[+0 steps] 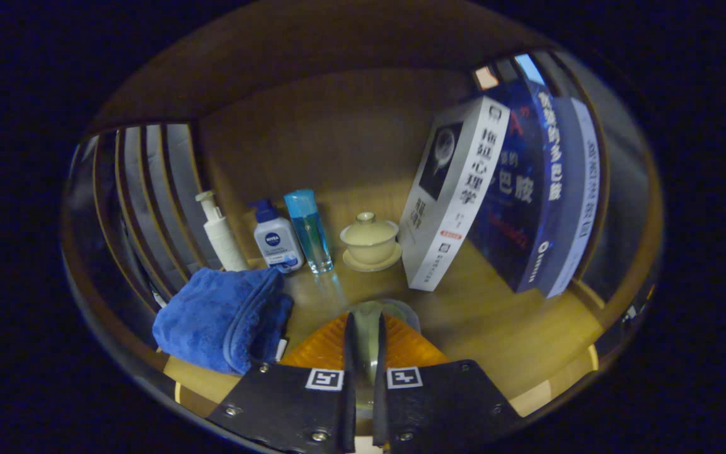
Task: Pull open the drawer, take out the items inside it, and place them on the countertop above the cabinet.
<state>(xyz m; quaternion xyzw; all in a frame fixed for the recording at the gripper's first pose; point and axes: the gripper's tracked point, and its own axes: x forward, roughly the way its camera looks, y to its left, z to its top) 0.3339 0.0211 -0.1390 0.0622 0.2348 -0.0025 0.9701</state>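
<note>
step: carrying phase, I judge. My gripper [363,353] is over the countertop [495,315] with an item in it, so this looks like the placing part, not the drawer pull.
gripper: fingers nearly together, a narrow gap between them, clamped on a thin pale greenish glassy piece [368,328]. It looks like the rim or wall of a small cup or bowl, but I cannot tell which.
held item position: between my fingers, just above the wood, well short of the lidded tea cup [369,239] on its saucer.
orange thing: an orange ribbed surface [410,350] shows on either side of my fingers. Whether it belongs to the held item or lies under it, I cannot tell.
orientation: the pinched wall runs straight ahead along my fingers; the rounded top edge faces away from me. Long axis not readable, too much is hidden by the fingers.
neighbours: blue towel [224,318] just left of my fingers; pump bottle [221,233], blue-capped bottle [276,243] and clear blue tube [309,230] stand upright behind it; white book [448,202] and dark blue book [536,189] lean to the right.
next move: lower onto the bare wood ahead, between towel and white book, then part the fingers. Needs a level set-down and room from the towel.
risk: a thin-wall pinch could let it tip on release.
</note>
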